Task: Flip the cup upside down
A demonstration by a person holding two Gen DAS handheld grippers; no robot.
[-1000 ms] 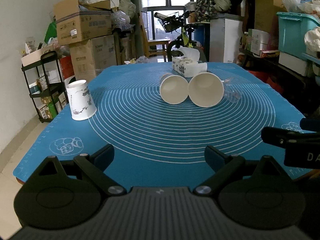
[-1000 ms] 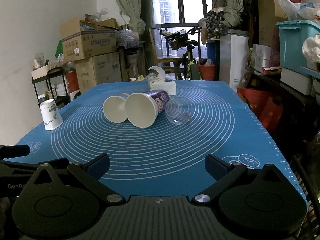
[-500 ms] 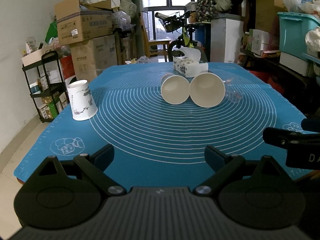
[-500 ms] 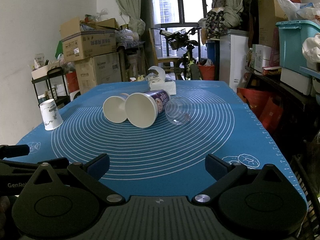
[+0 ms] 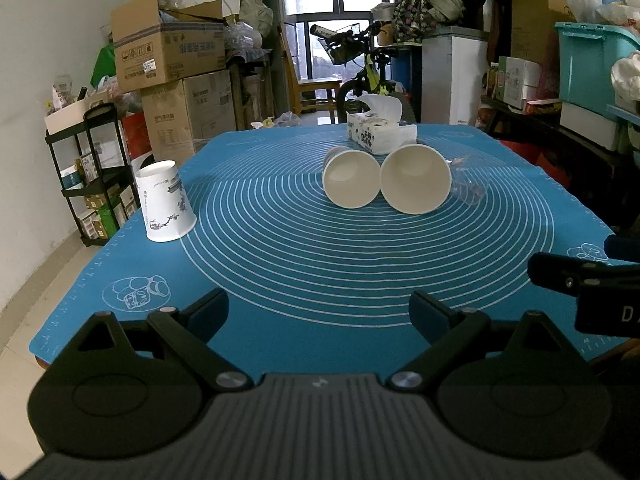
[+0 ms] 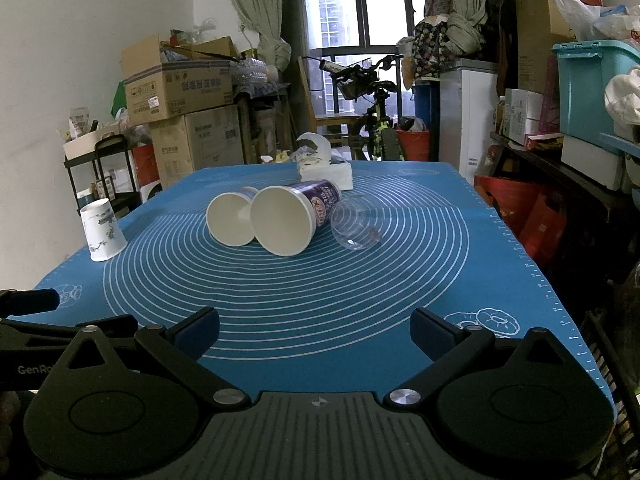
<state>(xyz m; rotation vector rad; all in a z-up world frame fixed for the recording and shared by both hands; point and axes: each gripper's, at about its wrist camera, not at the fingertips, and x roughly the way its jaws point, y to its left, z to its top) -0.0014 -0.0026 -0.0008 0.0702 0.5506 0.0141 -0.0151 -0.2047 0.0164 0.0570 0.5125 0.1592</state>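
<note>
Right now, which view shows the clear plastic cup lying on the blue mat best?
The right wrist view: the clear plastic cup shows whole there, mouth toward the camera. In the left wrist view the larger paper cup partly hides it.

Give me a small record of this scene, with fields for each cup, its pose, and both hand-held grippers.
patterned cup: upside down, left side of mat, apart from the others
small paper cup: on its side, mouth toward cameras
large paper cup: on its side, beside the small one
clear plastic cup: on its side, right of the large one
tissue box: behind the cups
blue mat: covers the table
left hand-held gripper: open, holding nothing
right hand-held gripper: open, holding nothing
</note>
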